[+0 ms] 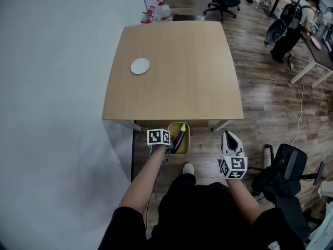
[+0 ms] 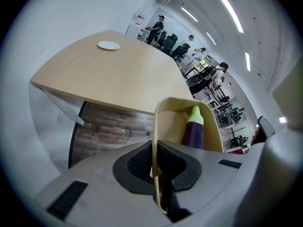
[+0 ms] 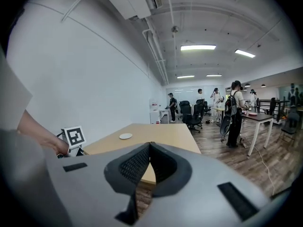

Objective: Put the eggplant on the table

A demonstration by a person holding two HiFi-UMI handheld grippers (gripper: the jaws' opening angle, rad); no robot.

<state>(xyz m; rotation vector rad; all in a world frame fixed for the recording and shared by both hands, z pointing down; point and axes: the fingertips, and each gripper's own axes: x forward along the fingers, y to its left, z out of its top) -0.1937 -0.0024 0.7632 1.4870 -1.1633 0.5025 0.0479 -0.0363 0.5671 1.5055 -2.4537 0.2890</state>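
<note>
The eggplant (image 2: pixel 193 131), dark purple with a pale green tip, stands upright inside a small yellow bin (image 2: pixel 170 115). In the head view the bin (image 1: pixel 185 129) with the eggplant (image 1: pixel 179 138) hangs just below the front edge of the wooden table (image 1: pixel 177 72). My left gripper (image 2: pixel 155 150) is shut on the bin's near wall, and from above this left gripper (image 1: pixel 168 146) sits at the bin's left side. My right gripper (image 1: pixel 229 135) is to the right of the bin, apart from it. This right gripper (image 3: pixel 149 146) is shut with nothing between its pads.
A white plate (image 1: pixel 140 66) lies on the table's left half. Bottles (image 1: pixel 156 12) stand beyond the far edge. A white wall runs along the left. A black office chair (image 1: pixel 289 165) is close on the right, and a person (image 1: pixel 291 25) stands far right.
</note>
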